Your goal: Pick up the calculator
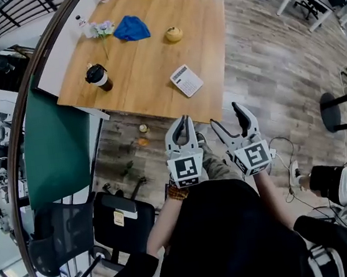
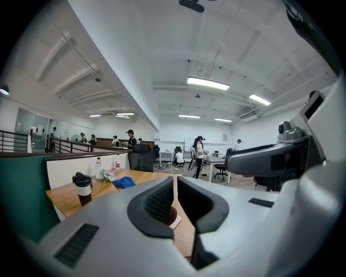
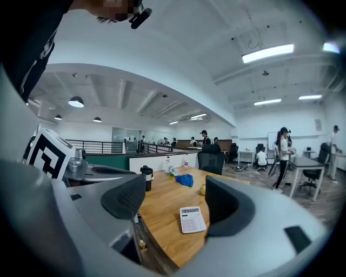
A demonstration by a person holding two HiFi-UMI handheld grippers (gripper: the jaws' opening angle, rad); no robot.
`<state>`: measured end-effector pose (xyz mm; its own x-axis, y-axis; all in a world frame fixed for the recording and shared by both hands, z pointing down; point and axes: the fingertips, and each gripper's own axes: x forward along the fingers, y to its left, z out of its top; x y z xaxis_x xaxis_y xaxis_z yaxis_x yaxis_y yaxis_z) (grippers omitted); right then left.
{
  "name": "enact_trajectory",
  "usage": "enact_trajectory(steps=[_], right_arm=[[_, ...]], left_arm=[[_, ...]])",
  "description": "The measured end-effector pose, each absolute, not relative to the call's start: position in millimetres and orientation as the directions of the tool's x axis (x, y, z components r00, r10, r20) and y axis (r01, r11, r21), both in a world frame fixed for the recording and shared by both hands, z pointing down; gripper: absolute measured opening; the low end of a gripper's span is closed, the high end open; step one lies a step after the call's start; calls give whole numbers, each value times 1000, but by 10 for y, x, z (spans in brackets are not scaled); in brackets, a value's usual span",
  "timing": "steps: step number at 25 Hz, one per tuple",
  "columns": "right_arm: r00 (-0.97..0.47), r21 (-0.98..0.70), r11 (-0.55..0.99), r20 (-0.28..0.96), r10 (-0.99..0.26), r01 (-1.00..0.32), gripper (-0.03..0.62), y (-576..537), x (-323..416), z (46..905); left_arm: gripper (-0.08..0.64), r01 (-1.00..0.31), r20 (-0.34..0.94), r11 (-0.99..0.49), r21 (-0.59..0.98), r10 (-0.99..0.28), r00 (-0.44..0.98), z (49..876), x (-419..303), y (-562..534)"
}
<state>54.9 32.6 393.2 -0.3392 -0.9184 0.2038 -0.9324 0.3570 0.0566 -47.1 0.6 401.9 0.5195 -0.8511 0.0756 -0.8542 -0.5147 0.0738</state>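
Because the calculator (image 3: 192, 219) lies well ahead, in line with our right gripper's (image 1: 226, 117) spread, empty jaws, we judge it aimed there. Left gripper (image 1: 183, 122): clenched, empty.

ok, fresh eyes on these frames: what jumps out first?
The marker-cubed tongs, held just short of the wooden table: the left tongs are shut and empty, the right tongs are spread wide. Just beyond them the white calculator lies flat near the table's near edge, untouched and framed between the jaws in the right gripper view. Farther back are a dark cup and a blue cloth.
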Motion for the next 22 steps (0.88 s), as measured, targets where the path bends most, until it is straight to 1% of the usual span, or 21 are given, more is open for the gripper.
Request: enact_trajectory(steps=[7, 13, 19, 22], right_arm=[[-402, 21, 415, 209, -891, -910, 356, -349, 754, 3990], [-447, -25, 452, 202, -871, -892, 360, -859, 1005, 4009], [-493, -94, 485, 221, -842, -870, 362, -1303, 1348, 4241], [-513, -115, 501, 240, -824, -858, 362, -1441, 1490, 4391]], left_arm=[[41, -877, 102, -480, 38, -871, 481, 3987, -302, -549], [41, -885, 135, -466, 0, -877, 461, 4009, -14, -950], [43, -867, 205, -498, -31, -852, 482, 4159, 472, -1247], [43, -870, 248, -491, -34, -848, 469, 4316, 619, -1306]])
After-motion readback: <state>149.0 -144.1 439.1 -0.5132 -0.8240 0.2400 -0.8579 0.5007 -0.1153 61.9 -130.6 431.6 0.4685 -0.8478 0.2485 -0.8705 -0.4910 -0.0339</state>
